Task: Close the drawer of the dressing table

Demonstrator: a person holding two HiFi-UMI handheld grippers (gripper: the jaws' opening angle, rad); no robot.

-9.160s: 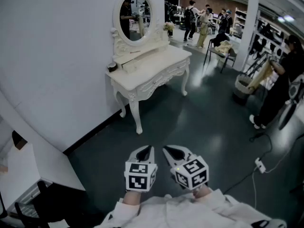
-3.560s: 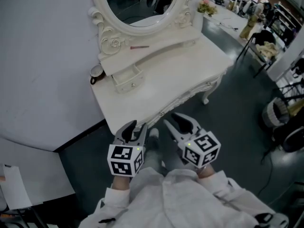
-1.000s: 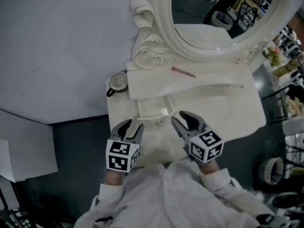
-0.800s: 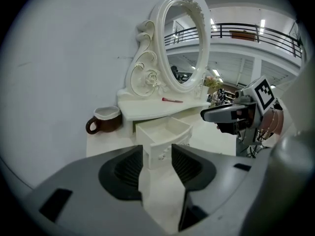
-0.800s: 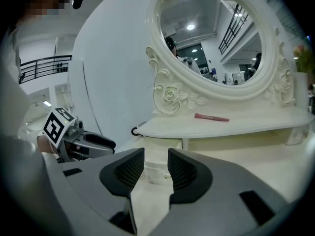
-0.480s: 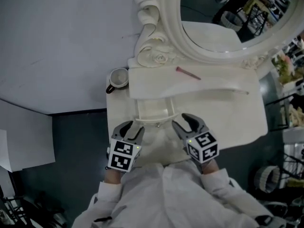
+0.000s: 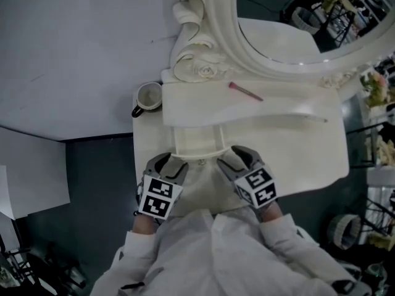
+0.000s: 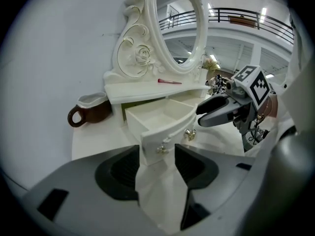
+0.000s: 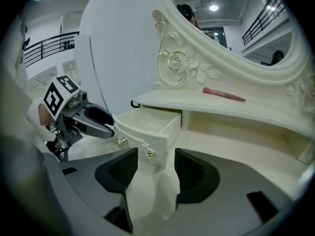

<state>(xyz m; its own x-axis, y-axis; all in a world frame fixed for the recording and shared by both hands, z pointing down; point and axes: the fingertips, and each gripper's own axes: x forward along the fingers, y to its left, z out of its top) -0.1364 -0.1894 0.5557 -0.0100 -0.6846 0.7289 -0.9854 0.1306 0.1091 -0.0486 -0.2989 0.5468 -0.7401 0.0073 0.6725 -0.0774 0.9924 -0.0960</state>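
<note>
Below the mirror, tucked under the shelf at its foot and towards its left end, the drawer of the dressing table stands pulled well out, away from the mirror and towards the person. It is empty, with its open top facing up. Both tools sit on the side of it farthest from the mirror. The left gripper lines up on the left corner of the front panel, and the right gripper lines up on the right corner. Both sets of jaws have just been opening and now stand wide apart. Each has a knobbed end of the drawer front ahead in its gap, but nothing is pinched, and neither seems to be touching the wood yet. My read is that no clamping is needed here. The tips should meet the panel outside the two small knobs, then press together at matched pace, straight towards the mirror. One side leading could skew the box in its slot and jam it. Ease off as the bowed front comes level with the frame under the shelf. As for heading, the front faces away from the mirror, and the slide line runs to and from it. The drawer's long axis, along that front, lies across, parallel with the mirror's base.
</note>
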